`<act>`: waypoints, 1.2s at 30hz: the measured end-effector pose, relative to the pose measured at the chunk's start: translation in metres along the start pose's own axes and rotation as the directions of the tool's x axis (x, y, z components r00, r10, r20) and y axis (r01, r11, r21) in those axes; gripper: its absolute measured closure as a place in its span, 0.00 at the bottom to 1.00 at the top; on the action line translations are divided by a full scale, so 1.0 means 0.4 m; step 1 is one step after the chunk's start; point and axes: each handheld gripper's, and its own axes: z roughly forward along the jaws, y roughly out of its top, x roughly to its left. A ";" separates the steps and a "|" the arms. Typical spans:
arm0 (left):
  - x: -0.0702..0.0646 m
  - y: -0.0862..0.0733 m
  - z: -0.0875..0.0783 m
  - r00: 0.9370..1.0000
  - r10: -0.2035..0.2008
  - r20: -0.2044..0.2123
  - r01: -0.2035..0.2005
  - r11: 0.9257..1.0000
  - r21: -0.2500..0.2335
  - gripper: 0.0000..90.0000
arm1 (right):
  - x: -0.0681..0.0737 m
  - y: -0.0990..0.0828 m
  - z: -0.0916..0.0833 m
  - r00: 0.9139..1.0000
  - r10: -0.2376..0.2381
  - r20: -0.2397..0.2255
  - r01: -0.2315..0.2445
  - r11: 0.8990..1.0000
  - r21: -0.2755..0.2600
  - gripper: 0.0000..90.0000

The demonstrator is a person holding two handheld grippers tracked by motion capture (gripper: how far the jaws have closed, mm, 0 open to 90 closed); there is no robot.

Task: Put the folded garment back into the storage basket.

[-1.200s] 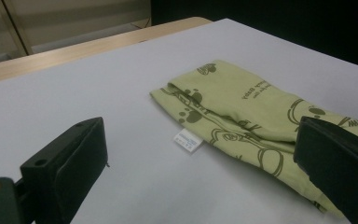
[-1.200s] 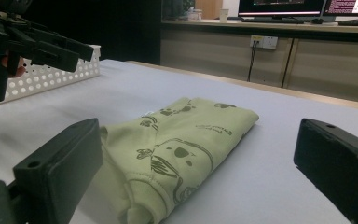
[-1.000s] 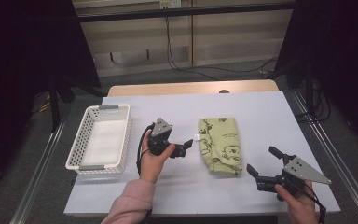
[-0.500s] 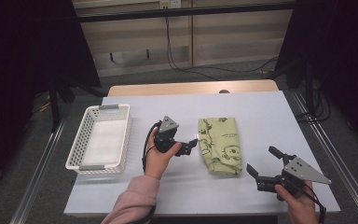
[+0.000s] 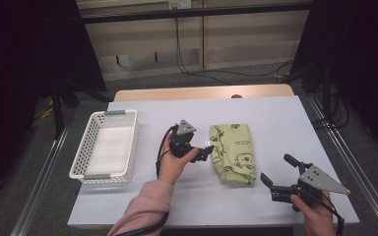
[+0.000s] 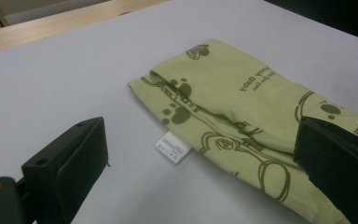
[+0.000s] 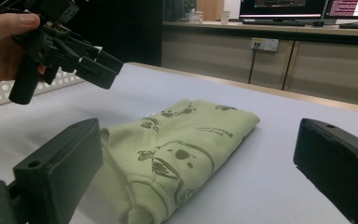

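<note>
Folded green cloth (image 5: 232, 153) is laid flat on the table (image 5: 275, 118), just ahead of the left gripper (image 5: 203, 152), whose jaws are spread wide and angled over its near edge — the white label (image 6: 173, 146) is seen between them. For a sure pinch, all folded layers should be taken together. Off to the far side, the right gripper (image 5: 277, 173) is held spread and apart.

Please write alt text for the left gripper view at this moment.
A folded green cloth printed with dark cartoon figures lies on a pale table, a small white tag sticking out from its near edge. The left gripper is open, its two black jaws rising on either side of the tag.
</note>
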 end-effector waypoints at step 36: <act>-0.012 0.019 0.105 0.994 -0.108 -0.009 0.108 0.988 0.111 0.04 | 0.001 0.001 -0.001 1.000 -0.004 -0.002 0.004 1.000 -0.004 0.01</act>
